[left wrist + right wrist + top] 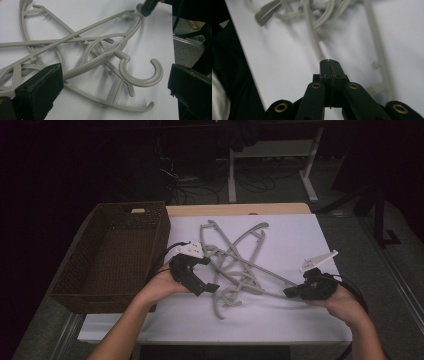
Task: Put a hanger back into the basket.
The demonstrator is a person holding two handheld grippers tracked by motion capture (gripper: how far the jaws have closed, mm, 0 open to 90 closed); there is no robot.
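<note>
A tangle of several grey plastic hangers (235, 262) lies on the white table top (292, 232). My left gripper (210, 275) is at the pile's left side, open. In the left gripper view its jaws (115, 75) stand wide apart on either side of a hanger hook (141, 76), touching nothing. My right gripper (289, 293) is low at the pile's right end. Its jaws (329, 61) are pressed together, and their tip sits at the end of a long hanger arm (313, 37). The left gripper view shows that tip (148, 6) against the same hanger's end.
A brown woven basket (161, 232) stands at the table's left, beside my left hand, with nothing inside it. A wooden table edge (240, 209) runs behind the white sheet. Desk legs and cables lie on the dark floor beyond.
</note>
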